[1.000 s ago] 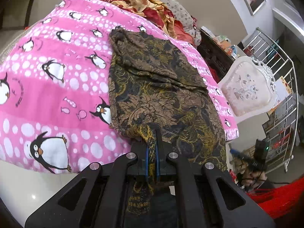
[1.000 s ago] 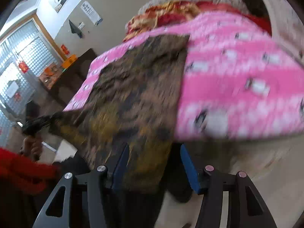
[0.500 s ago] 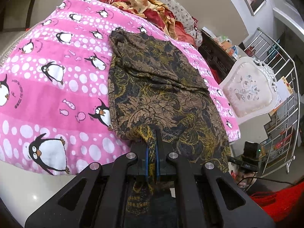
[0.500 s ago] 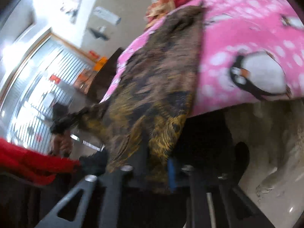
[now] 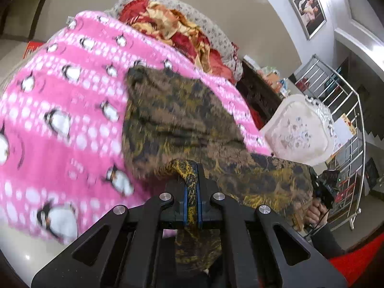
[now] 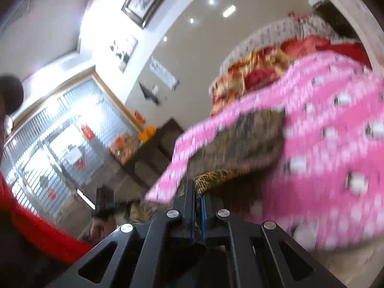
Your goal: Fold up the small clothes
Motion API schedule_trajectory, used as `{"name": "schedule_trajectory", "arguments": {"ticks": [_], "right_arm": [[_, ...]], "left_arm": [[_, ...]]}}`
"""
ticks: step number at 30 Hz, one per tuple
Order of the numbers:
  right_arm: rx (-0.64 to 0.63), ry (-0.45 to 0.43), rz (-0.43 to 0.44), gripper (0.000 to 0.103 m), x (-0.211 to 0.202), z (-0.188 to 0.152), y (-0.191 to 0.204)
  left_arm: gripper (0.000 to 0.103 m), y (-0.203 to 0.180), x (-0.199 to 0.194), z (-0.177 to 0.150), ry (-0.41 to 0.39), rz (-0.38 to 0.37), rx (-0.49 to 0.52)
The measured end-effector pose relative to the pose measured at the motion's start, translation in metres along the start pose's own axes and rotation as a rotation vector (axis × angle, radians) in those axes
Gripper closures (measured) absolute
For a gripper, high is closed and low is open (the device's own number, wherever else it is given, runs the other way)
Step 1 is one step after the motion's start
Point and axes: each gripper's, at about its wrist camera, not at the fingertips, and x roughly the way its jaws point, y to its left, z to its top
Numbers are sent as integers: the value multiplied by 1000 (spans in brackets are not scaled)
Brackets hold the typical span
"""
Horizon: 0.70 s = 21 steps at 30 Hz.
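A brown and gold patterned garment (image 5: 182,120) lies on a pink penguin blanket (image 5: 60,120). My left gripper (image 5: 191,180) is shut on its near hem and holds that hem lifted. The hem stretches right to my right gripper (image 5: 321,187), seen at the far right of the left wrist view. In the right wrist view my right gripper (image 6: 195,196) is shut on the other corner of the garment (image 6: 252,141), above the blanket (image 6: 336,168). That view is blurred.
A heap of red and gold bedding (image 5: 182,33) lies at the blanket's far end. A white padded chair (image 5: 300,132) and a metal rack (image 5: 343,120) stand to the right. A dark cabinet (image 6: 148,153) and a bright window (image 6: 60,139) are at the left.
My right gripper has shut on the garment's corner. Both grippers have lifted the near hem and tilted upward, so the hem now hangs taut between them.
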Motion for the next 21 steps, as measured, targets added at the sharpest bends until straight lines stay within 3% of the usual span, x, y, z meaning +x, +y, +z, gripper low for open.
{"name": "schedule_trajectory", "arguments": {"ticks": [7,12,16,21], "right_arm": [[-7,-23,-136,100,81,80,-33],[-4,34,-270,100,163,132,-73],[17,115,-367,100,227,151,-112],[51,233,-502,100,290,153,-163]], "left_arm": [[99,-5,35,92,-102,55,46],[99,16,91,179,-92,115,41],[99,45,152,224,-37,200,48],[99,104,229,220,130,327,-51]]}}
